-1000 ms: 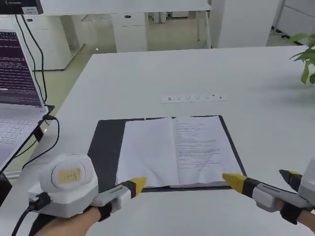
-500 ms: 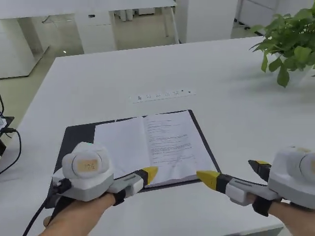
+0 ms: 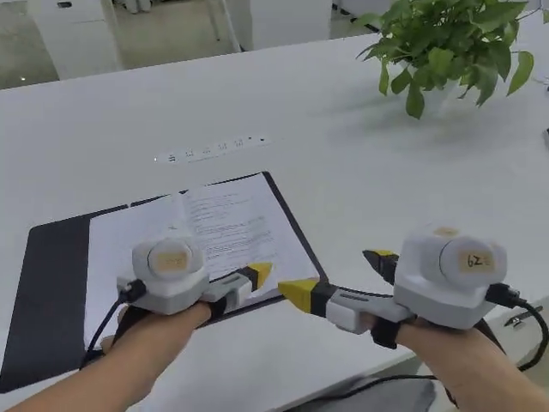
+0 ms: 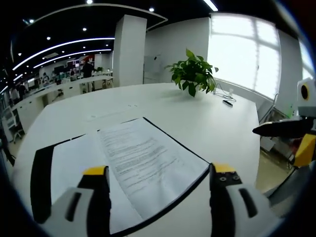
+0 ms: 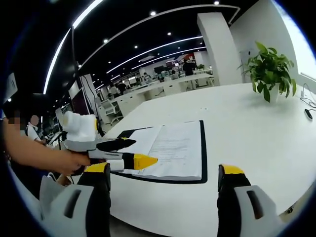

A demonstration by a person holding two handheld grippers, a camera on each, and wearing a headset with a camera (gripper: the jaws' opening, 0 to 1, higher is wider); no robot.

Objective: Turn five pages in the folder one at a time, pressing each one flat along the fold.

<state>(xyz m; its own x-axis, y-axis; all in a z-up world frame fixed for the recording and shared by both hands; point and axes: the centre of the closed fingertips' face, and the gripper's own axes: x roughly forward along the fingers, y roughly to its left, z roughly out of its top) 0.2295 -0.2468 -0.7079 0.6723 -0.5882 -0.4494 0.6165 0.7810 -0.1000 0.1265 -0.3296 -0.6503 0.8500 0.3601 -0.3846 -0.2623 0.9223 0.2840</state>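
left tongs [image 4: 159, 172]: your jaws stand wide apart with nothing gripped. They straddle the near right corner of the printed page [image 3: 232, 219].
right tongs [image 3: 339, 275]: jaws also apart, holding nothing. You hold them over bare table [image 3: 360, 172] just off the folder's near right corner, aimed left toward the left tongs.
tips: in the head view one yellow tip of each pair points at the other, near but not touching.
contact: cannot tell whether your left tongs rest on the paper or hang just above it.
folder [image 3: 43, 283]: black, open and flat on the table in front of you, more toward your left side. Its near edge is close to the table's near edge.
printed page: on the folder's right half, lines of text, lying flat up to the fold [image 4: 101, 145].
blank page [image 3: 107, 257]: white, left of the fold. In the head view the left tongs' body partly covers it.
cover: a broad bare black band shows left of the blank page.
socket strip [image 3: 210, 150]: set flush in the table, beyond the folder's far edge.
plant [image 3: 446, 43]: green and leafy, at the far right of the table, well apart from the folder.
cables [image 3: 523, 309]: one black lead trails back from each tongs body toward you.
room: open office beyond the table, with a white column [image 4: 129, 49] and bright window [image 4: 237, 49].
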